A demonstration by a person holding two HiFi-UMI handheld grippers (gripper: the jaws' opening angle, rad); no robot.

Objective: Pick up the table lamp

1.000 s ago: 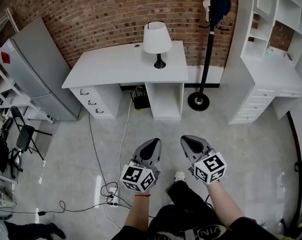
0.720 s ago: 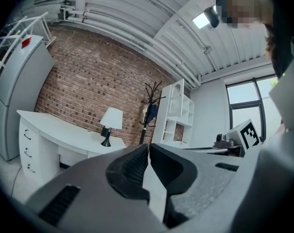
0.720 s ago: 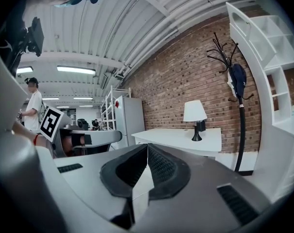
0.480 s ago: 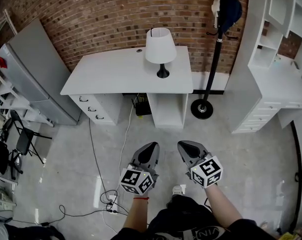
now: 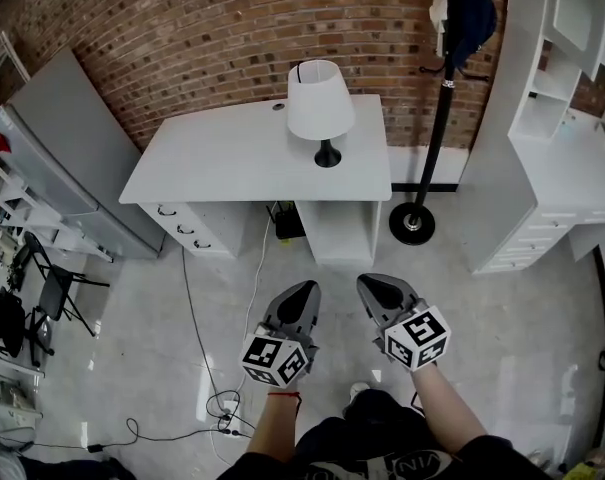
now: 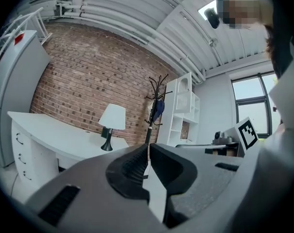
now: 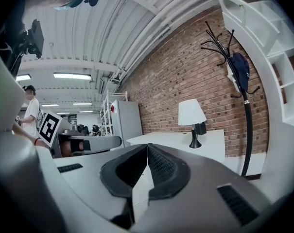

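Both grippers are empty and clenched. The left gripper [image 5: 304,290] has its jaws meeting at the tips with nothing between them, and the right gripper [image 5: 370,284] is the same, pads pressed on air. They're held out side by side, roughly level, over the floor [image 5: 502,348], with marker cubes toward the person and forearms behind them in the head view. The table lamp [image 5: 320,100] is well ahead of both grippers and untouched. It has a white shade, black stem and base, and stands upright on the white desk [image 5: 212,153], toward the desk's right end and nearer its back edge. In the left gripper view the lamp sits ahead and left of the jaw tips. In the right gripper view it sits ahead and right of them, so it lines up roughly between the two grippers. A small dark object [image 7: 201,128] is just behind the lamp stem by the brick wall [image 5: 202,28]; I can't tell what it is. A black coat stand [image 5: 434,118] is ahead and to the right of the right gripper, just past the desk end, with something dark blue hanging up top. A white shelving unit [image 5: 567,168] is further right of that. A grey fridge [image 5: 57,158] is ahead and well left of the left gripper. Cables [image 5: 214,398] lie on the floor near the left gripper, on its left and slightly behind. A folding chair [image 5: 52,293] is far out to its left. In the right gripper view a person [image 7: 29,111] stands in the background, beyond the left gripper.
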